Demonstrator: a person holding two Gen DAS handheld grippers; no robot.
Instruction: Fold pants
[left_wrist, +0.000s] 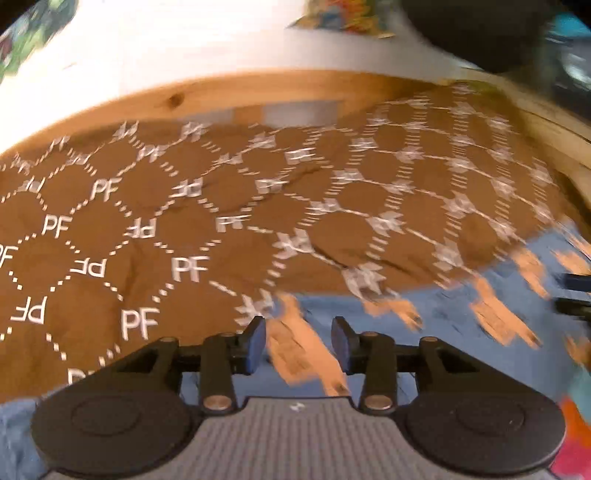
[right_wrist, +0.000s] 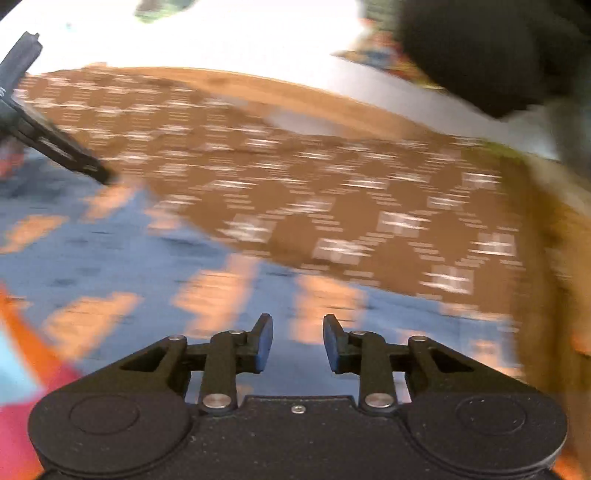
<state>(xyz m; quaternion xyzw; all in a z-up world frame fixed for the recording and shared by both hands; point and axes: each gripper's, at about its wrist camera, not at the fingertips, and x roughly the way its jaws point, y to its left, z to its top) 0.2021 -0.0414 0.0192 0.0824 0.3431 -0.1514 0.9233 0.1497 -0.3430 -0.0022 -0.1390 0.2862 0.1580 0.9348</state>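
The brown pants (left_wrist: 207, 206) with a white "PF" lattice print lie spread flat on a blue bedcover with orange marks (left_wrist: 436, 317). My left gripper (left_wrist: 298, 341) is open and empty, just off the pants' near edge over the bedcover. In the right wrist view the pants (right_wrist: 332, 192) lie ahead and to the right, blurred. My right gripper (right_wrist: 298, 341) is open and empty over the bedcover (right_wrist: 155, 266), short of the pants' edge. The left gripper's fingers (right_wrist: 55, 144) show at the far left of that view.
A wooden bed frame (left_wrist: 258, 92) runs behind the pants, with a white wall (left_wrist: 184, 44) beyond. A dark rounded object (left_wrist: 480, 33) sits at the upper right. Pink and orange fabric (right_wrist: 14, 424) lies at the near left of the right wrist view.
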